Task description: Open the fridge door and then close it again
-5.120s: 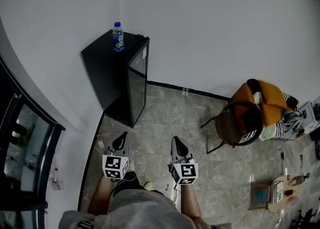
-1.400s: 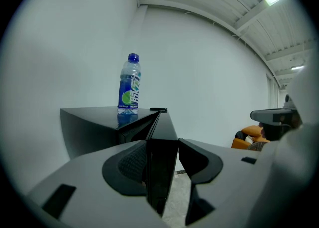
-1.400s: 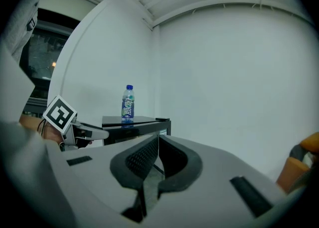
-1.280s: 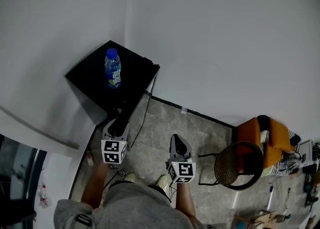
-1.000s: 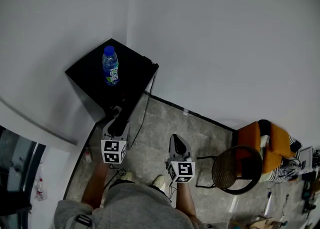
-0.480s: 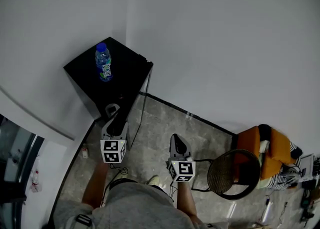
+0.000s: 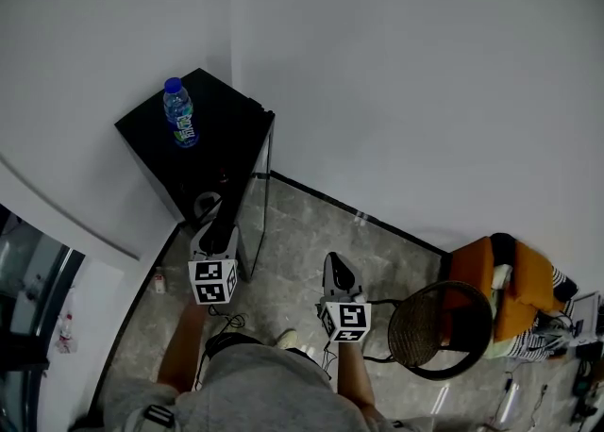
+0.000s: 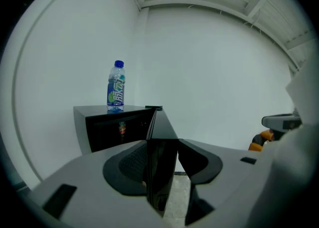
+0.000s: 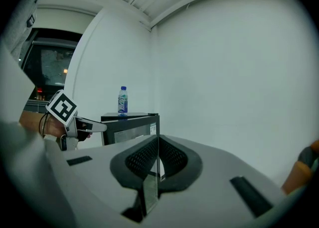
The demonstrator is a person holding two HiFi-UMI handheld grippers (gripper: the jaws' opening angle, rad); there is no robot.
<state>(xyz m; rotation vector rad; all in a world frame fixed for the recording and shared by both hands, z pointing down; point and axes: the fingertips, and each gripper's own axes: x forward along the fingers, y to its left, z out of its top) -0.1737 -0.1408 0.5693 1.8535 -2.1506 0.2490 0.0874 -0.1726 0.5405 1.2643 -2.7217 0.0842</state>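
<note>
The fridge door [image 8: 160, 162] stands swung well out from the black fridge [image 7: 226, 105], hinged at the cabinet's right front corner as you face it, its free edge turned toward you; your left gripper [image 7: 209, 208] has that edge between its jaws, which stand wide with a pad against each face of the door and have just been closing a little on it; left of the door the dark inside shows, with something red [image 8: 122, 128] in it, too small to name; the fridge sits on the grey tiled floor [image 7: 311, 232] in the corner where two white walls meet; a blue-capped water bottle [image 7: 177, 114] stands upright on the fridge's top, nearer the wall-side edge than the hinge edge; your right gripper [image 7: 332, 263] hangs over the floor, apart from the fridge and to the right of the door, jaws pressed together with nothing in them; further right a round mesh chair [image 7: 432, 331] stands on the floor, an orange bundle [image 7: 505, 279] just behind it, near the wall.
</note>
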